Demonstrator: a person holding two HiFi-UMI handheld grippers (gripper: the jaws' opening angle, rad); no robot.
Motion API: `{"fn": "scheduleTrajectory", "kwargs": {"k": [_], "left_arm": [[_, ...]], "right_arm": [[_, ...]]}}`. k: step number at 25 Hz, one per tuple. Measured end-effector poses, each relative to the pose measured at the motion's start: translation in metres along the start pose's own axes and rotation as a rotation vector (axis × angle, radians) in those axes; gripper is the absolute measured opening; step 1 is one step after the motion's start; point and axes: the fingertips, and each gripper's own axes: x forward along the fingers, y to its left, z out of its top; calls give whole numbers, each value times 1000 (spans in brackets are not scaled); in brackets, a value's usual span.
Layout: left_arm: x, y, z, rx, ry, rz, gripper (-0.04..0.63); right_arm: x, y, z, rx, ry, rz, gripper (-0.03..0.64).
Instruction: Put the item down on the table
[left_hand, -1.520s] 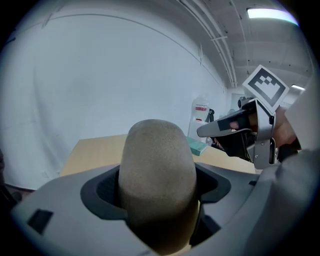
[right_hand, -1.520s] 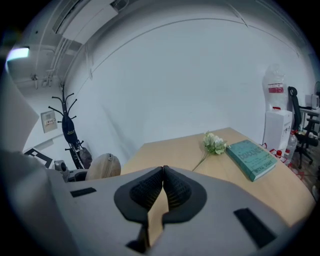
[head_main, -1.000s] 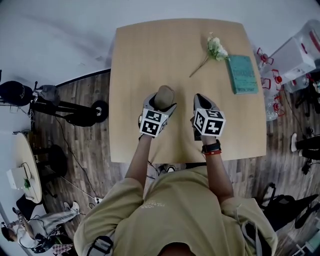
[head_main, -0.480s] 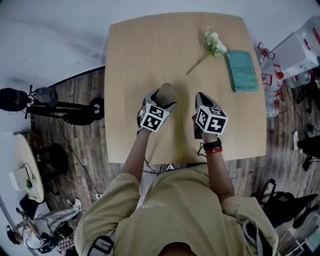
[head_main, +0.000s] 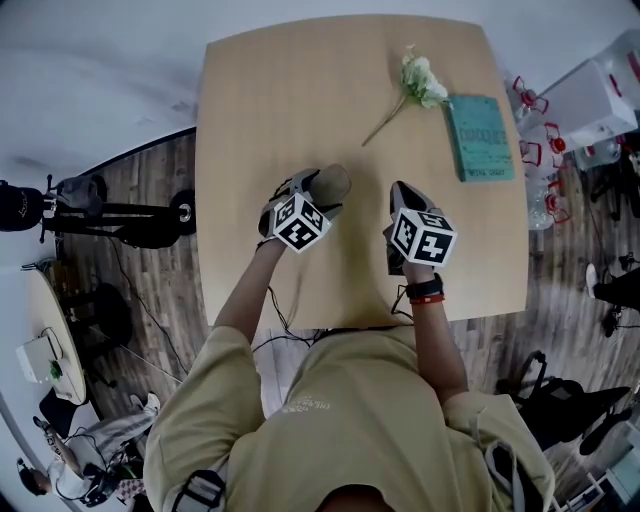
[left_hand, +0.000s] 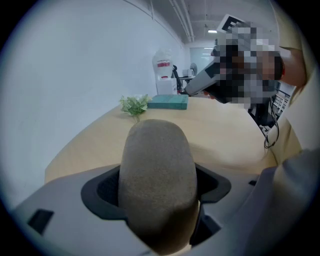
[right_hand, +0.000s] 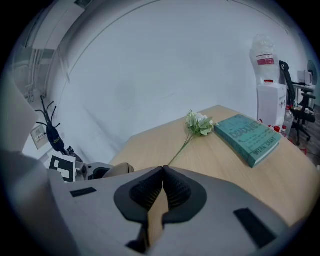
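On my feed the left gripper (head_main: 320, 196) is pinching the rounded tan item (left_hand: 157, 177) between its dark pads, the item standing up out of the jaws. It sits over the near-middle of the wooden table (head_main: 290, 90), just left of the right gripper (right_hand: 162, 186). I can't quite tell from either view whether its underside touches the tabletop. The right gripper's jaws are pressed together with nothing between them. Farther across the table lie a white flower sprig (head_main: 419, 81) and, just beside it, a teal book (head_main: 479, 138).
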Motion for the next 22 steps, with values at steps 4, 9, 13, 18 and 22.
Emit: {"fn": "scheduleTrajectory", "kwargs": {"k": [4, 9, 13, 18, 22], "left_arm": [[12, -3, 2, 118, 30, -46, 379], [25, -11, 4, 251, 72, -109, 378], [36, -13, 0, 352, 117, -155, 377], [45, -16, -4, 408, 157, -206, 378], [51, -17, -9, 432, 167, -254, 379]], "right_arm": [[1, -12, 3, -9, 0, -14, 2], [2, -21, 4, -10, 5, -24, 1], [6, -22, -1, -18, 23, -15, 2], [9, -24, -5, -19, 35, -5, 2], [13, -22, -5, -20, 41, -1, 2]]}}
